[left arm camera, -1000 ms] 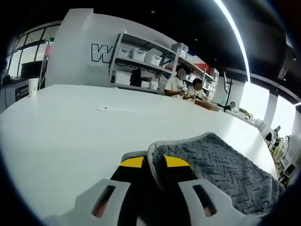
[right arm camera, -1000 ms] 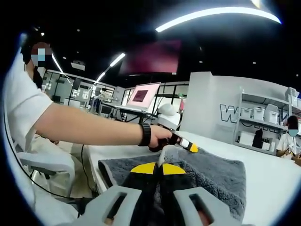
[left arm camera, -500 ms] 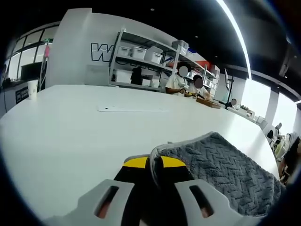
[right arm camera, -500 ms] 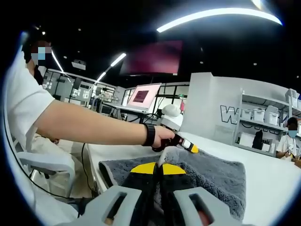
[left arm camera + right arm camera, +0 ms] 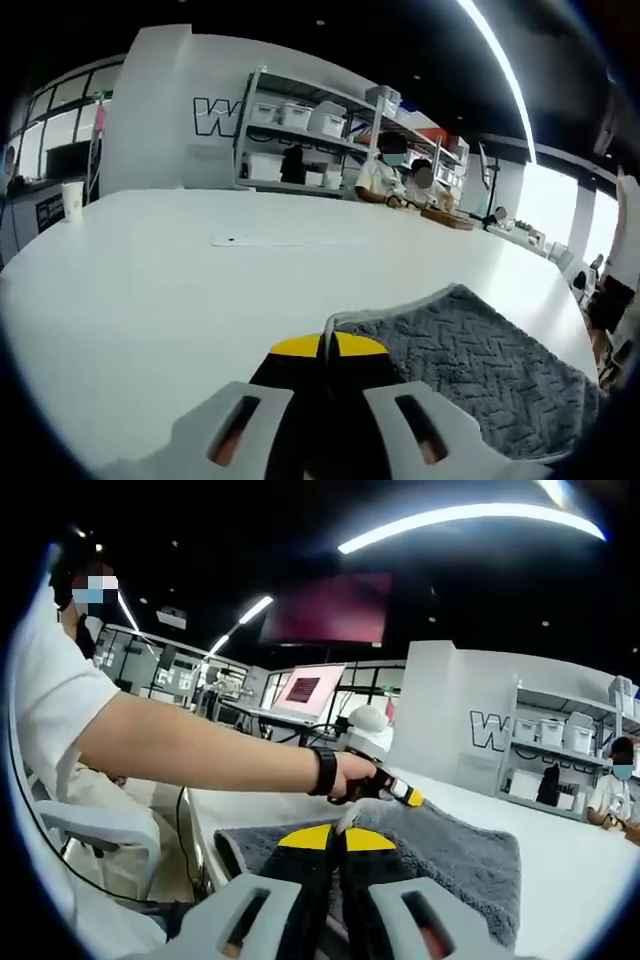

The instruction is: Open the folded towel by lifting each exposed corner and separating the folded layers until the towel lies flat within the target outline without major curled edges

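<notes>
Both grippers are pinching towel edges: left gripper (image 5: 328, 352) at lower centre, right gripper (image 5: 335, 837) likewise; the grey towel (image 5: 470, 365) is lying lower right on the table (image 5: 150, 270). Unfolding is looking midway; flattening is remaining.

I see open table (image 5: 150, 270) ahead toward its far edge; only a cup (image 5: 72, 200) stands at the left edge.

Nubby grey cloth towel (image 5: 480, 360), smooth matt table (image 5: 150, 280).
</notes>
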`<move>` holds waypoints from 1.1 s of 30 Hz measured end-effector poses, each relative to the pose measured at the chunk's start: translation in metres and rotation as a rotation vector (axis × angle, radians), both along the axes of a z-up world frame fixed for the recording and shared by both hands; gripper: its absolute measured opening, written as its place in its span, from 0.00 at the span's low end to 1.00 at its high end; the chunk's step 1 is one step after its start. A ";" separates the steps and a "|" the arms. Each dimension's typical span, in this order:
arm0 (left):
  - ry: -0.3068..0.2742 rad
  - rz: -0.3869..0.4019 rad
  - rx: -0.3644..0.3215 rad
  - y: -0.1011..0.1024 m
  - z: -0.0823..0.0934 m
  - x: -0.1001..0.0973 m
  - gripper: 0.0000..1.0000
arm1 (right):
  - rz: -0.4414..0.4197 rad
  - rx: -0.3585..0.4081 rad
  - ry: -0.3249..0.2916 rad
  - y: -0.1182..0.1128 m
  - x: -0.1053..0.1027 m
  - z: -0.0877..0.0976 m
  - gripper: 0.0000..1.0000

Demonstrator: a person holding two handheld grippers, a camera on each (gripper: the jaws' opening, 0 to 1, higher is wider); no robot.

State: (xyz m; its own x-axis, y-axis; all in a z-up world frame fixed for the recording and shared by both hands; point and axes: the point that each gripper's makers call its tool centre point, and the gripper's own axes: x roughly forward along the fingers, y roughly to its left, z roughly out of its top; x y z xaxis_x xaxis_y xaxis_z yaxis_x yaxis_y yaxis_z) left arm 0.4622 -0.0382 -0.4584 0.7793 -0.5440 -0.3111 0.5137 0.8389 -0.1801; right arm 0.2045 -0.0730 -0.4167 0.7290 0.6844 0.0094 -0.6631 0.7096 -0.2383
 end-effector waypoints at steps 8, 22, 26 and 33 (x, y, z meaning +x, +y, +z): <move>-0.010 0.038 -0.084 -0.004 0.027 0.004 0.02 | 0.010 -0.033 -0.057 0.008 -0.005 0.007 0.00; 0.007 0.034 -0.112 -0.010 0.048 0.023 0.02 | 0.114 0.044 -0.092 0.035 -0.013 0.027 0.00; -0.001 0.021 -0.087 -0.008 0.052 0.039 0.02 | 0.124 0.087 -0.061 0.039 -0.014 0.034 0.00; -0.032 0.023 -0.090 -0.004 0.065 0.052 0.02 | 0.124 0.099 -0.066 0.039 -0.015 0.040 0.00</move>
State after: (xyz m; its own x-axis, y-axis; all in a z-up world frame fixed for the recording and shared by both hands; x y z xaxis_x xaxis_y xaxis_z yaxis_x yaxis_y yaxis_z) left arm 0.5139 -0.0423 -0.3937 0.8005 -0.5508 -0.2362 0.5014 0.8314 -0.2395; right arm 0.1896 -0.0339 -0.3768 0.6349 0.7623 0.1260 -0.7320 0.6456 -0.2175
